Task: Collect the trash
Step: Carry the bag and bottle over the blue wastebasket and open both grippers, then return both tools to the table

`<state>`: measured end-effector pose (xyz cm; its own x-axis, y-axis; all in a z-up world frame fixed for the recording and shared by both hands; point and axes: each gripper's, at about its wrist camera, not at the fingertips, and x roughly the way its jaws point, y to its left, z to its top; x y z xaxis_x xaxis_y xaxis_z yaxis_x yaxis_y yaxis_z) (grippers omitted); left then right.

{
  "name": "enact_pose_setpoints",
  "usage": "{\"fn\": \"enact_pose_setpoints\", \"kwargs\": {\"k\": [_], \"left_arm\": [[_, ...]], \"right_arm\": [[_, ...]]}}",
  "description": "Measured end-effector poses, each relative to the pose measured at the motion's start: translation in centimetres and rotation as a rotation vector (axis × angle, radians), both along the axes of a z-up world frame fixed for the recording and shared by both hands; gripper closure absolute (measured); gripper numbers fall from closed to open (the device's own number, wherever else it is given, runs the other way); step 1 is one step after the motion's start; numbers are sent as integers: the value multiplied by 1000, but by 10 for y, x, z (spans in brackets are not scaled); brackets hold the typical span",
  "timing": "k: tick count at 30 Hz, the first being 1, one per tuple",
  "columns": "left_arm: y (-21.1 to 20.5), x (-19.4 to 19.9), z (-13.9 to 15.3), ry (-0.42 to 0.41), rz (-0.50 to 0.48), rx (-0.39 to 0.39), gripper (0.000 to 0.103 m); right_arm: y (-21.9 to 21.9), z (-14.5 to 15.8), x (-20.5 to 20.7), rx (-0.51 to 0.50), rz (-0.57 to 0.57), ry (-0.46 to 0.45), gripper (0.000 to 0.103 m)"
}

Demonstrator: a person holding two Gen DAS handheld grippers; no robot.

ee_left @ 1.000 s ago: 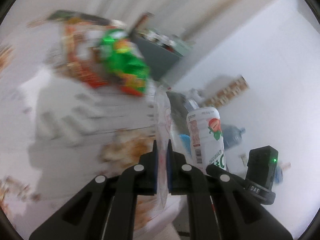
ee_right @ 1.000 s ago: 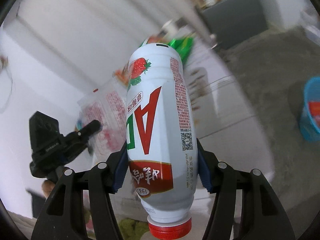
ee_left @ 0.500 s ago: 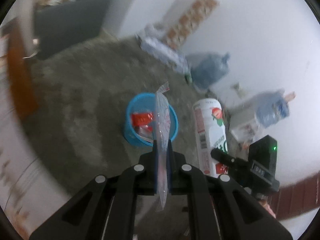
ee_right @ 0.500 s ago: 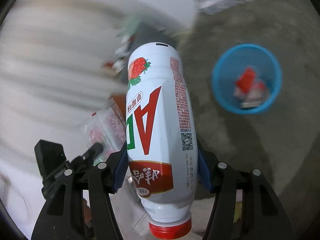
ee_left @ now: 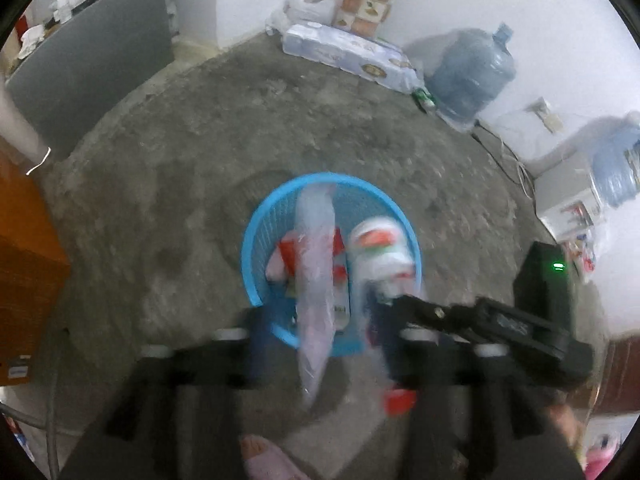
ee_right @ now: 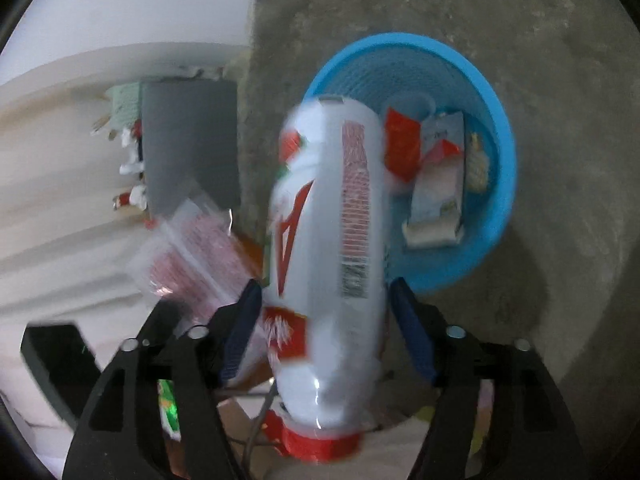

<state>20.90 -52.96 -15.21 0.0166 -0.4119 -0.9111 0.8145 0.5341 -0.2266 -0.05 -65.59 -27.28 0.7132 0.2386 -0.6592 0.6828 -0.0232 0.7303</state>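
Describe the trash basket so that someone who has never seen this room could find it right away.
Look at the bare grey concrete floor in the middle of the room, away from the white walls. The basket stands alone there, a round bright blue plastic tub with mesh sides, red and white wrappers inside. Nothing else on the floor is that blue: the water jugs by the wall are pale and see-through.
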Motion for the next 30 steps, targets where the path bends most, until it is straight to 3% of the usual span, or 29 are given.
{"fn": "enact_pose_setpoints", "kwargs": {"k": [3, 5, 11, 19, 23, 28, 30], "left_arm": [[5, 9, 12, -25, 57, -64, 27], [13, 13, 20, -16, 52, -78, 26], [51, 17, 55, -77, 19, -113, 25], [139, 10, 119, -78, 8, -147, 21], [209, -1, 147, -79, 36, -189, 13], [319, -14, 169, -87, 166, -270, 10], [370, -20, 170, -111, 275, -308, 8]], "right_arm": [[-16, -21, 3, -14, -68, 84, 27], [-18, -33, 0, -11, -95, 133, 27], [2, -24, -5, -49, -95, 118, 27], [42, 43, -30, -175, -40, 43, 27], [76, 83, -42, -219, 1, -29, 19], [130, 137, -38, -320, 131, -125, 17], [158, 158, -35, -358, 197, -163, 15]]}}
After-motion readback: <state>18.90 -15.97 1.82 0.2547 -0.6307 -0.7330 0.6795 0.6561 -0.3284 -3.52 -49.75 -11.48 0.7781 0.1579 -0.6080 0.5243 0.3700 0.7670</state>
